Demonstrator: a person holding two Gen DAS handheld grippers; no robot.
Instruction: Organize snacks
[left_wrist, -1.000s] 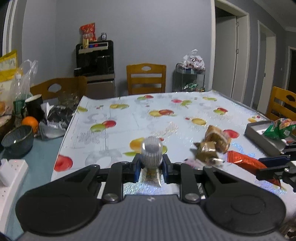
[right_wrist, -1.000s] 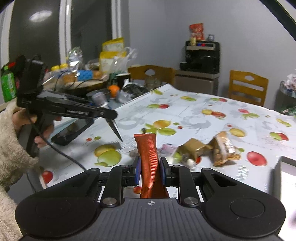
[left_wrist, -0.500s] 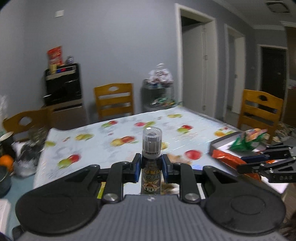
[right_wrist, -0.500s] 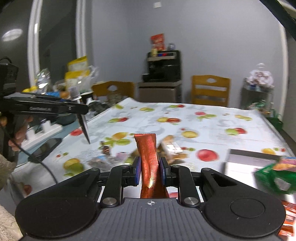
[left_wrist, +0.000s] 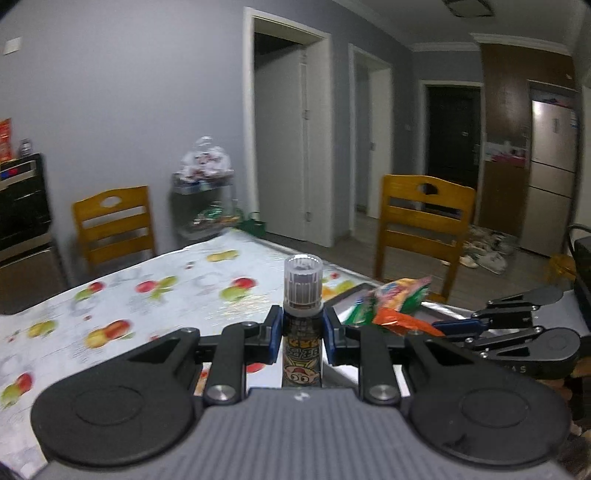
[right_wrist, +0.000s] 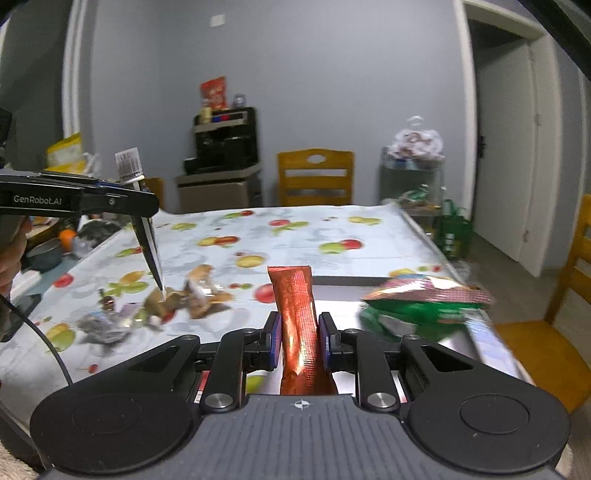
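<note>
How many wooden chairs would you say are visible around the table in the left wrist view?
2: one chair against the far wall on the left, another chair at the table's right side near the doorways. Others may sit outside the frame.

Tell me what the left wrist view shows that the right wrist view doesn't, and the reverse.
Only the left wrist view: a fridge, a dark doorway and the bottle's cartoon label.
Only the right wrist view: loose wrapped snacks on the tablecloth, an orange and a bowl.
Both: the small clear-capped bottle in the left gripper, the orange-red packet in the right gripper, the green snack bag, the tray.
</note>
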